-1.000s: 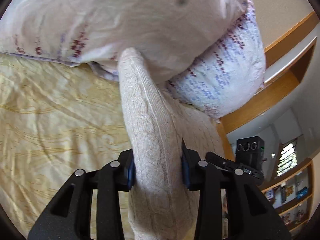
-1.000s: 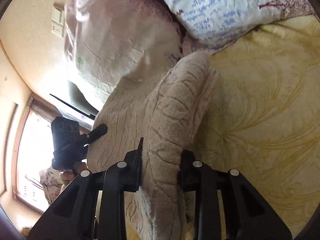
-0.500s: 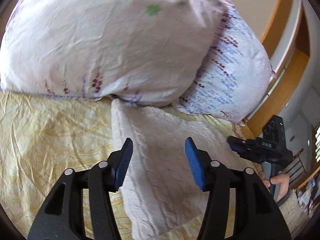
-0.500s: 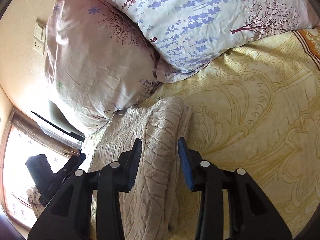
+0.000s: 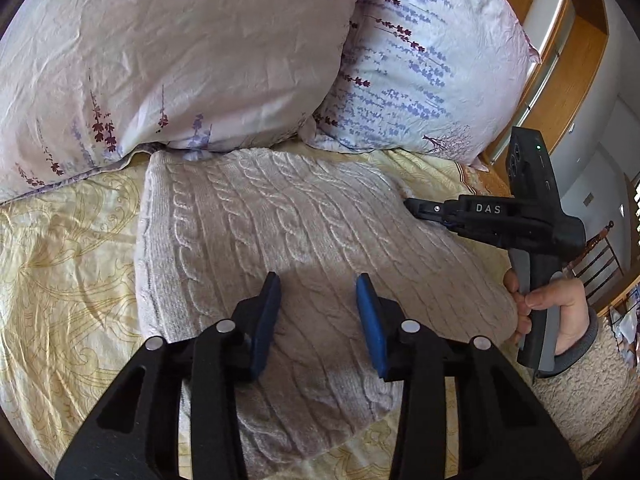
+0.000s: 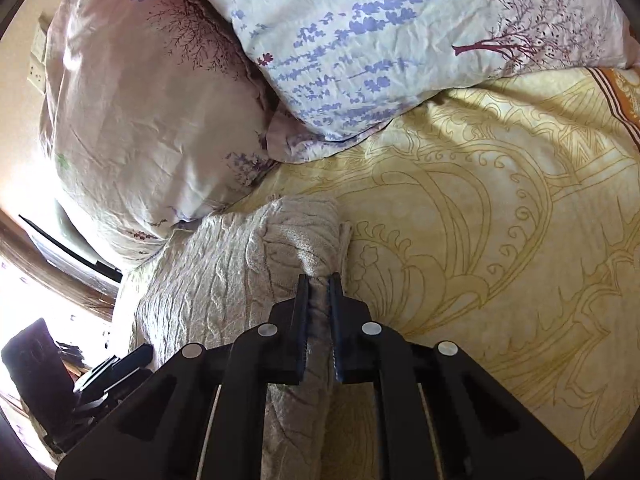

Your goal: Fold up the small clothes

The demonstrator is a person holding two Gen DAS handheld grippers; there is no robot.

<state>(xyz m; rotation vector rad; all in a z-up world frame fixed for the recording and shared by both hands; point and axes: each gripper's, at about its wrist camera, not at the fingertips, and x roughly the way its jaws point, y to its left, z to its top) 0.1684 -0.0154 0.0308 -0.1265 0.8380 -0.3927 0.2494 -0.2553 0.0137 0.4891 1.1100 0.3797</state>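
Since the earlier frames, both of your grippers have let the raised knit drop, and it now lies flat. The folded cable-knit sweater point(image 5: 288, 240) rests on the yellow bedspread point(image 5: 68, 264), its far edge touching the two pillows. Your left gripper point(image 5: 318, 320) hovers over the sweater's near part with its jaws spread and nothing between the blue pads point(image 5: 370, 316); it is released, probably so the fold can settle. Your right gripper point(image 6: 319, 312) is clenched on a fold of the sweater point(image 6: 304, 240) at its right edge; in the left wrist view its tip point(image 5: 420, 207) sits at that same edge. Judge this hold as an anchor or a start for the next fold. The pink pillow point(image 5: 168, 52) stands far left, the lavender-print pillow point(image 5: 424, 64) far right. Keep the knit off them when folding.
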